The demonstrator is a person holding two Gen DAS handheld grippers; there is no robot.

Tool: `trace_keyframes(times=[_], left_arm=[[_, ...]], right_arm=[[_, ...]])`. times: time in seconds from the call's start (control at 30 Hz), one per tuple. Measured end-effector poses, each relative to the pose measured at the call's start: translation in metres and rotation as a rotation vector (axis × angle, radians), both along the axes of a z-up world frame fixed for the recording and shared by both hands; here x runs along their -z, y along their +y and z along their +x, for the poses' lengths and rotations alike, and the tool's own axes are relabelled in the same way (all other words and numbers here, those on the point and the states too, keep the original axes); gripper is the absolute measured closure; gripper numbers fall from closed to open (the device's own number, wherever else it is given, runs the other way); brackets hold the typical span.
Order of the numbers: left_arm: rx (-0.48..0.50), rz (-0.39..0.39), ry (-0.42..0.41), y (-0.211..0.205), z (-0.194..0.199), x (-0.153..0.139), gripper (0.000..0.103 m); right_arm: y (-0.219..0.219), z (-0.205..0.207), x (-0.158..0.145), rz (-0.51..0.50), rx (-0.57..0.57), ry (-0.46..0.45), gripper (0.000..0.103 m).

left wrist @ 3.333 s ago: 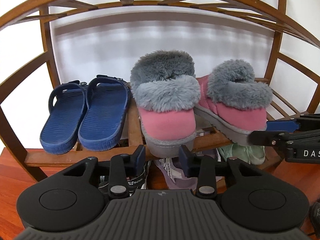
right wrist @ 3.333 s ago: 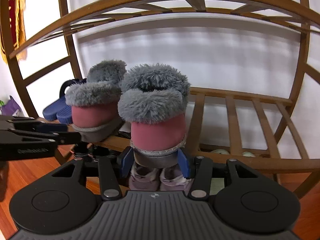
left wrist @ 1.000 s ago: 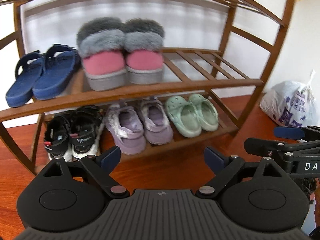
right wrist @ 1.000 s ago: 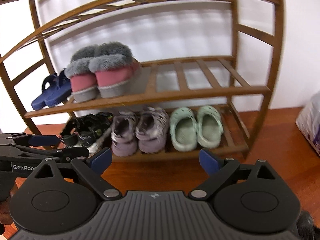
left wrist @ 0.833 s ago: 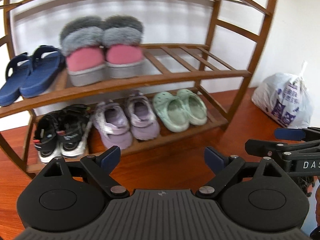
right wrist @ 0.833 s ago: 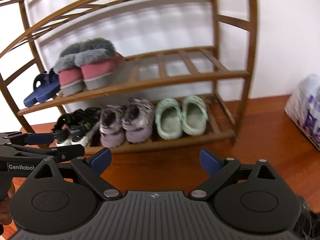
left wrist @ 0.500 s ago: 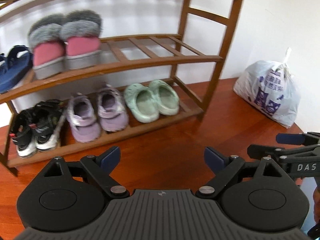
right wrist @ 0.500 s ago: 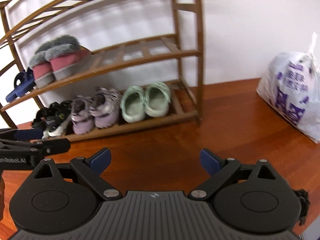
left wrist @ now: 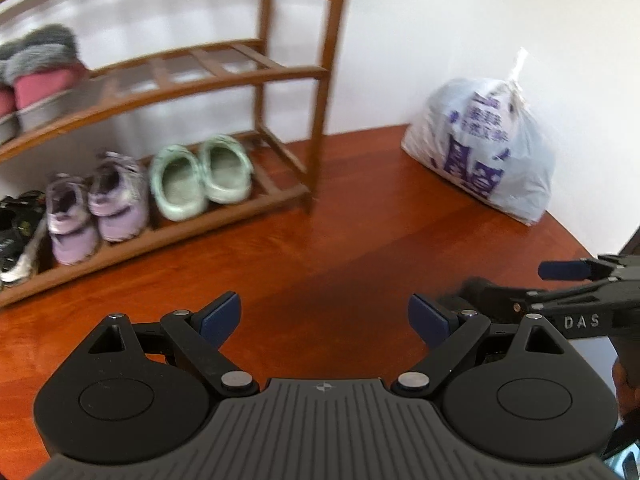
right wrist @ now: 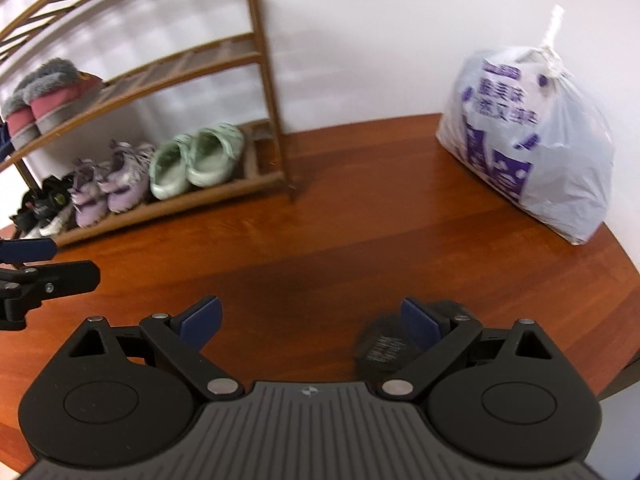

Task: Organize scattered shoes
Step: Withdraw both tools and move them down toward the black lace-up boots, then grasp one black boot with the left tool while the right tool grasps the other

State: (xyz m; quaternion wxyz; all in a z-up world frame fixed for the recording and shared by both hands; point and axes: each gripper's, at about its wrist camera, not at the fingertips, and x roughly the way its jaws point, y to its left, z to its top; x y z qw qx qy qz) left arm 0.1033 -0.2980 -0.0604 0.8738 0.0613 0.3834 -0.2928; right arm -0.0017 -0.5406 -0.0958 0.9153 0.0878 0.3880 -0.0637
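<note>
— Holding both grippers low over a reddish wooden floor (left wrist: 352,248), we see our left gripper (left wrist: 324,318) with its blue-padded fingers spread wide and nothing between them.

— And our right gripper (right wrist: 310,318)?

— It is spread just as wide and also holds nothing. A dark fuzzy shoe (right wrist: 384,346) lies on the floor right under its right finger, half hidden by it, too blurred for us to say which way it points. In the left wrist view our right gripper reaches in from the right edge, above a dark furry shape that we take for the same shoe.

— Where are the other shoes?

— Farther out, to our left, a wooden shoe rack (right wrist: 268,92) stands against a white wall. On its bottom shelf, from right to left, sit a pair of pale green clogs (right wrist: 198,160), a pair of lilac sneakers (right wrist: 110,190) and, at the edge of view, a pair of black sandals (right wrist: 42,200). On the shelf above, at the far left, rests a pair of pink slippers with grey fur cuffs (right wrist: 52,88); the rest of that shelf is bare slats.

— Anything else on the floor?

— To our right, a tied white plastic bag (right wrist: 532,140) with purple print sits by the wall, well apart from the rack.
</note>
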Motion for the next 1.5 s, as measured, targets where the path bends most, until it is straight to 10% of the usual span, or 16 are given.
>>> trace_keyframes(times=[1.17,1.5], left_arm=[[0.124,0.151,0.238,-0.190,-0.042,0.127,0.013],[0.075,0.131,0.227,-0.197,-0.037,0.150,0.039]], right_arm=[[-0.180,-0.059,0.067,0.002,0.037,0.163,0.005],[-0.180,-0.054,0.082,0.006,-0.001,0.188,0.005]])
